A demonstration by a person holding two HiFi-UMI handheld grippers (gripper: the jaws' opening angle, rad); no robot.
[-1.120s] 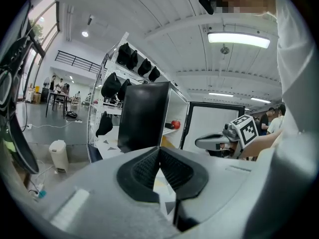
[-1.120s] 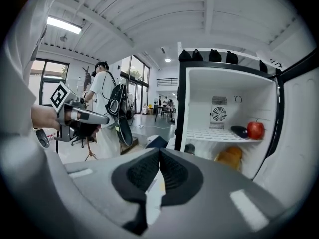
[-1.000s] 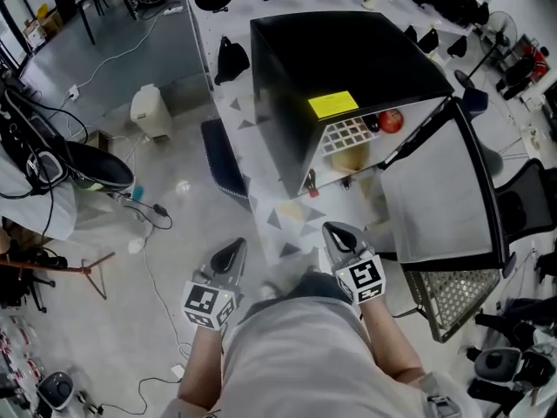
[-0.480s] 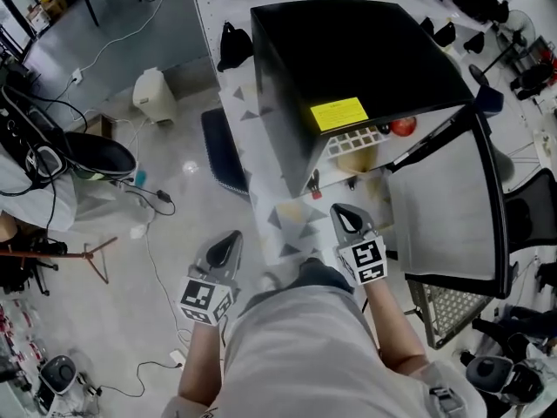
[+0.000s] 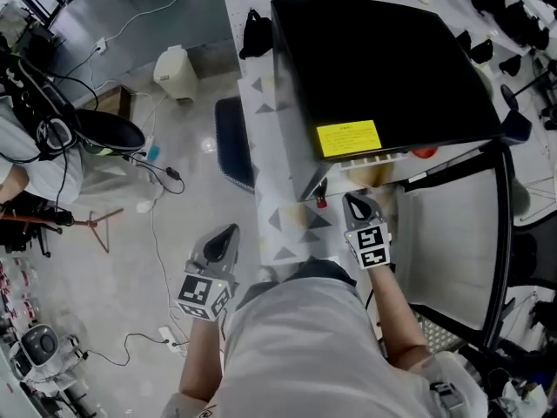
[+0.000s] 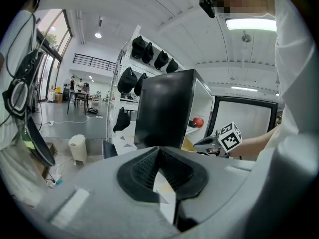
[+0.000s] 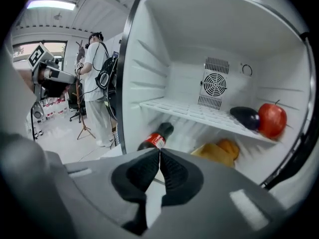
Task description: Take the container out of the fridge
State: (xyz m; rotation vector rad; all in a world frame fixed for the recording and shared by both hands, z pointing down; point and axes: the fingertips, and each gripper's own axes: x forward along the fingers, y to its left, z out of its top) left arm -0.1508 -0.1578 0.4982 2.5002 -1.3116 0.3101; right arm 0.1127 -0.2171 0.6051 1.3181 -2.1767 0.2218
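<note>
A black mini fridge (image 5: 383, 68) stands on a patterned table, its door (image 5: 452, 233) swung open to the right. In the right gripper view a dark cola bottle (image 7: 155, 138) with a red label lies on the fridge floor beside a yellow item (image 7: 219, 151). On the white wire shelf (image 7: 189, 111) sit an eggplant (image 7: 245, 117) and a red apple (image 7: 272, 119). My right gripper (image 5: 355, 205) is shut and empty, just in front of the opening, apart from the bottle. My left gripper (image 5: 228, 233) hangs shut and empty off the table's left side.
The table's triangle-print cloth (image 5: 278, 207) runs out in front of the fridge. A dark chair (image 5: 231, 142) and a white bin (image 5: 174, 64) stand to the left. Cables cross the floor (image 5: 148, 233). A person (image 5: 35, 164) stands at far left. Bags hang on shelves behind.
The view has shifted forward over the fridge. My right gripper has moved up to the fridge opening. The left gripper has stayed low at the left.
</note>
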